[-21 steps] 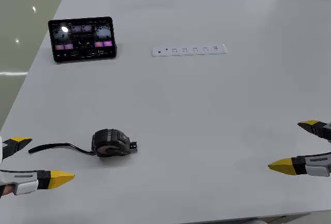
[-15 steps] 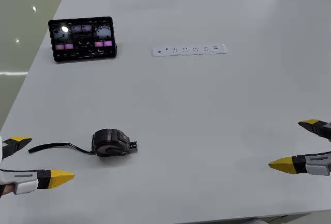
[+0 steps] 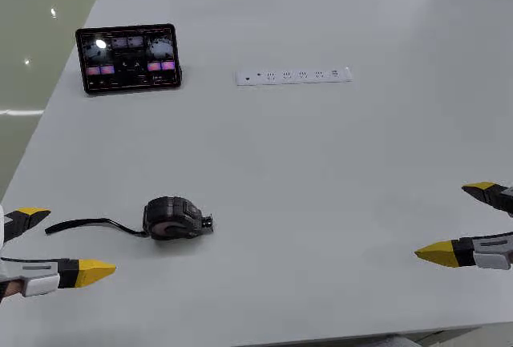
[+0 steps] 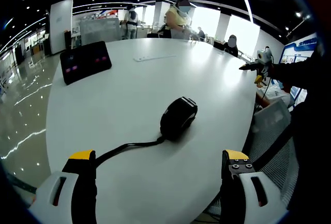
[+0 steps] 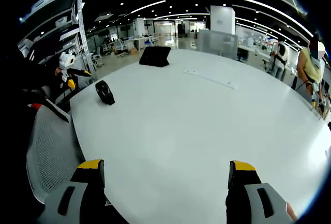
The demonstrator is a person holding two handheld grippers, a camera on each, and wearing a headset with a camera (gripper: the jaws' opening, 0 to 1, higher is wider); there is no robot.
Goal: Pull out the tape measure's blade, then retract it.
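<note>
My left gripper [image 3: 78, 240] hovers with jaws spread wide, near the tape measure [image 3: 172, 219]. It lies on the table [image 3: 321, 163], its strap [image 3: 92, 223] trailing toward that gripper. My right gripper [image 3: 442, 221], jaws equally wide, is well apart from it.

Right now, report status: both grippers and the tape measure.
Left gripper open, right gripper open, both empty. Tape measure on the table, blade retracted, untouched. Its strap trails toward left gripper.
</note>
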